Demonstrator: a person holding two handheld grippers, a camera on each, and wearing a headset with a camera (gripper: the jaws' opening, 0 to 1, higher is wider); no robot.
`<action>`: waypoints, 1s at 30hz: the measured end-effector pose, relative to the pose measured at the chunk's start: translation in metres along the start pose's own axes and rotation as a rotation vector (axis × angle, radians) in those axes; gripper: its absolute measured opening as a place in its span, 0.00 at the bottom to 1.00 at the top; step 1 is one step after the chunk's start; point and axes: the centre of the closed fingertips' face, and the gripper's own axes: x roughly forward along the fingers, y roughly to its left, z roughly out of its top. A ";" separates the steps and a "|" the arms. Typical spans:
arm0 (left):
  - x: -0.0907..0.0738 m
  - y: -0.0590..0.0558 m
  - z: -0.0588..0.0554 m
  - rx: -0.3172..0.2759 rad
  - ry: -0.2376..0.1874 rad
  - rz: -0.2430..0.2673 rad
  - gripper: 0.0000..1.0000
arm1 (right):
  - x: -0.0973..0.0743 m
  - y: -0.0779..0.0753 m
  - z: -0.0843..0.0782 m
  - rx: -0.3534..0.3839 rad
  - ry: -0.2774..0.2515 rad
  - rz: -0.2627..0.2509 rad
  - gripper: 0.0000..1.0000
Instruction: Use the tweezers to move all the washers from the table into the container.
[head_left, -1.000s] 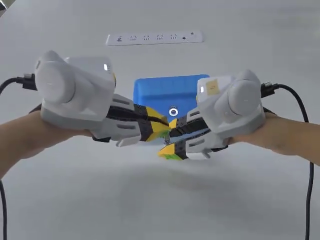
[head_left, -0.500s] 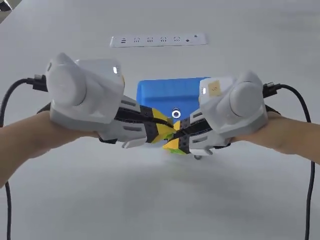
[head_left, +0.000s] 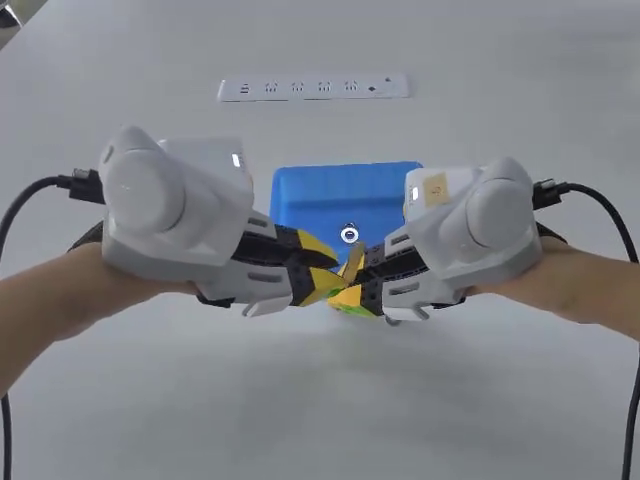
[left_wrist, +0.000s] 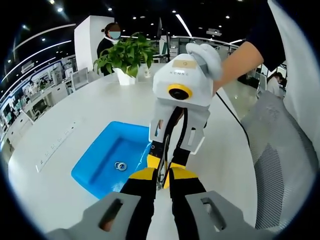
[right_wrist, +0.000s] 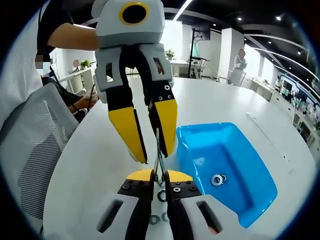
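Pinching the tweezers (right_wrist: 159, 162), the right gripper (right_wrist: 160, 174) has its jaws closed. Loose washers (right_wrist: 161, 195) lie on the table (right_wrist: 100, 165) just beneath it, not yet moved. Opposite, the left gripper (right_wrist: 154, 155) straddles the tweezers, jaws slightly parted. Farther off to the right gripper's right, the blue container (right_wrist: 252, 202) holds two washers (right_wrist: 218, 179).

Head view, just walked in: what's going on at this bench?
Two hand-held grippers meet tip to tip in front of the blue container. The right gripper is shut on the tweezers; the left gripper has its jaws either side of them, grip unclear. Washers lie in the container, and other washers lie on the table.
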 end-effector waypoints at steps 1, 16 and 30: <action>0.000 0.000 0.000 0.001 0.001 0.000 0.14 | 0.000 0.000 0.000 0.000 0.000 0.000 0.09; -0.027 0.005 -0.008 -0.046 -0.018 0.086 0.21 | -0.011 0.002 0.012 -0.003 0.015 -0.008 0.09; -0.060 -0.012 -0.020 -0.163 -0.080 0.187 0.45 | -0.035 0.012 0.031 -0.007 0.018 -0.038 0.09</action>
